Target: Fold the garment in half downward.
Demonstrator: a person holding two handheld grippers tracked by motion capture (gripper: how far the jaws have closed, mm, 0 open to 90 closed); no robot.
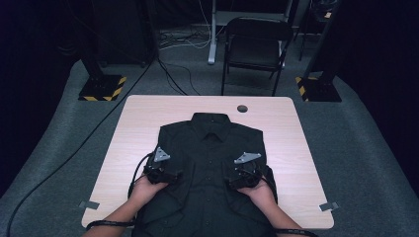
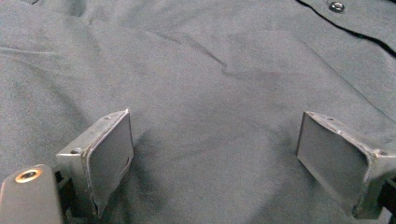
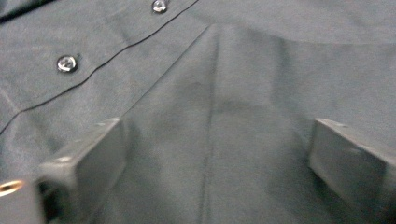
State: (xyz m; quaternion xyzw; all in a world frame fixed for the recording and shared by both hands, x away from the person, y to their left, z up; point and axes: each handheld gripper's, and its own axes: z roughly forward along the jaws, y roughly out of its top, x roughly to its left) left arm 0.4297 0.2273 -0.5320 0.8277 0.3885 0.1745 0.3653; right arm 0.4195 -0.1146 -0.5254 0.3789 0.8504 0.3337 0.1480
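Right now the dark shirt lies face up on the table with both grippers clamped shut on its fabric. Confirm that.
Wrong on the grip. The left gripper and right gripper stand open over the dark shirt, as both gripper views show. It does lie face up on the table.

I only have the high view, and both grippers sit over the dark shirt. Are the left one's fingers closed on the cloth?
Observer: No. In the left gripper view the left gripper is open, with flat shirt between its fingers.
Operator: And the right one?
Observer: The right gripper is open too, with a seam running up between its fingers.
Operator: Any buttons near it?
Observer: Two buttons, up and left of the fingers in the right gripper view.
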